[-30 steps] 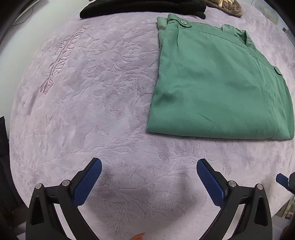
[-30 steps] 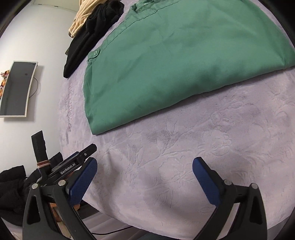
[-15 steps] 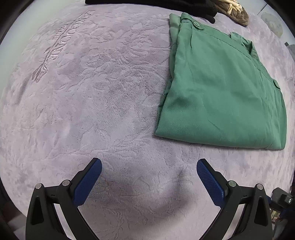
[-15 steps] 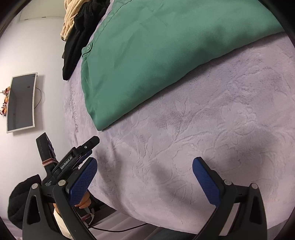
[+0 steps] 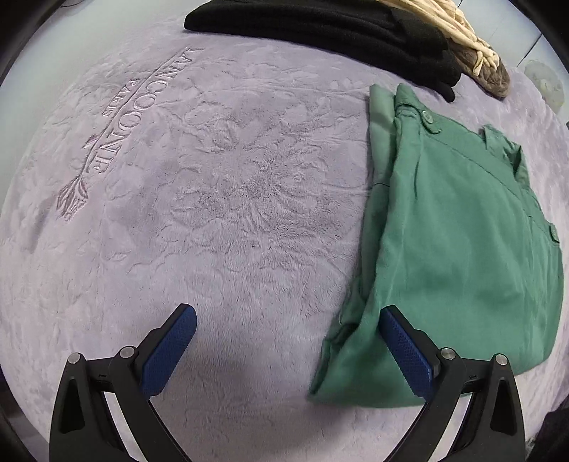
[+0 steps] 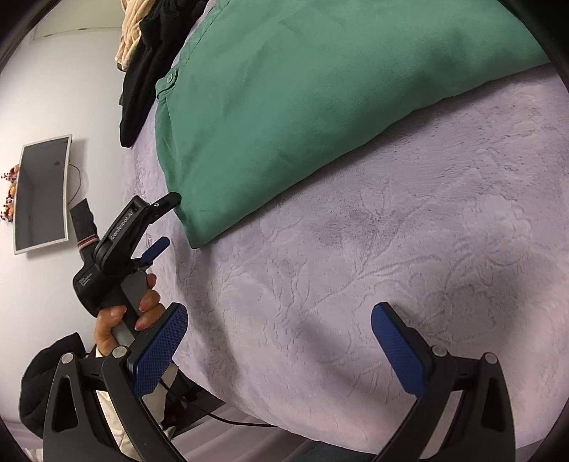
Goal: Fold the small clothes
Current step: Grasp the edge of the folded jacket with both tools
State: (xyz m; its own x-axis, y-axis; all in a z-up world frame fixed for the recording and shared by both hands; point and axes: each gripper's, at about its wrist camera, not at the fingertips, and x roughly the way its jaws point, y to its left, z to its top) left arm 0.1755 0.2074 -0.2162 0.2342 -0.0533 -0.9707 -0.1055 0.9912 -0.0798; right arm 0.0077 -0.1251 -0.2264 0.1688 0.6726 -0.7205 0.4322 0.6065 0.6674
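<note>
A folded green garment [image 5: 462,248] with buttons lies on the lilac plush blanket [image 5: 213,213], filling the right of the left wrist view. My left gripper [image 5: 286,320] is open; its right finger [image 5: 405,352] rests against the garment's near left corner, and its left finger is over bare blanket. The right wrist view shows the same garment [image 6: 302,106] across the top, with the left gripper [image 6: 166,221] open at its corner, held by a hand [image 6: 121,320]. My right gripper [image 6: 279,312] hangs open over bare blanket, short of the garment, with nothing between its fingers.
Black clothes [image 5: 320,25] and a cream and brown knitted piece [image 5: 473,53] lie along the blanket's far edge. A flat screen [image 6: 42,199] hangs on the white wall. The blanket's near edge drops off below the right gripper, and a dark bundle [image 6: 46,373] lies lower left.
My left gripper has moved forward and right, from bare blanket up to the garment's near left corner. The right gripper stays open and back from the garment, its view tilted a little.
</note>
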